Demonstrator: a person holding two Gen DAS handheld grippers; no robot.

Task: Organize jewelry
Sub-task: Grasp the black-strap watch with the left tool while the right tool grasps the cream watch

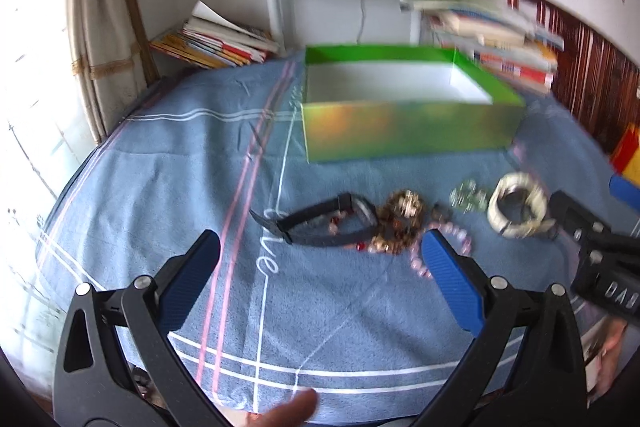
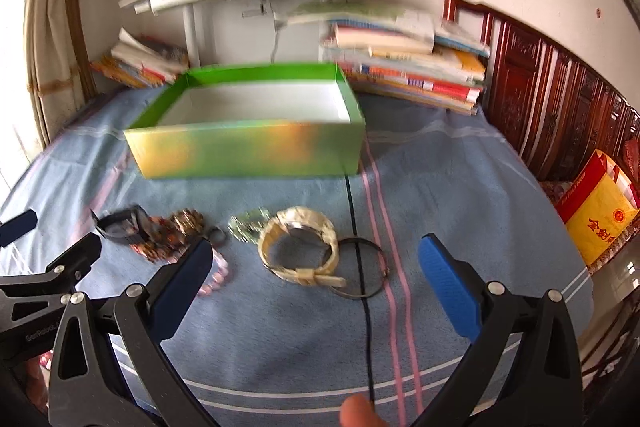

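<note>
Both the left gripper (image 1: 320,255) and the right gripper (image 2: 316,259) hover spread wide and empty above a row of jewelry (image 2: 298,247) mid-bedspread (image 2: 460,187), the empty green box (image 2: 248,147) toward its far edge, so picking up a first piece seems next.

Blue bedsheet (image 1: 320,307) reads "ve"; yellow bag (image 2: 596,223) reads "金剑".
</note>
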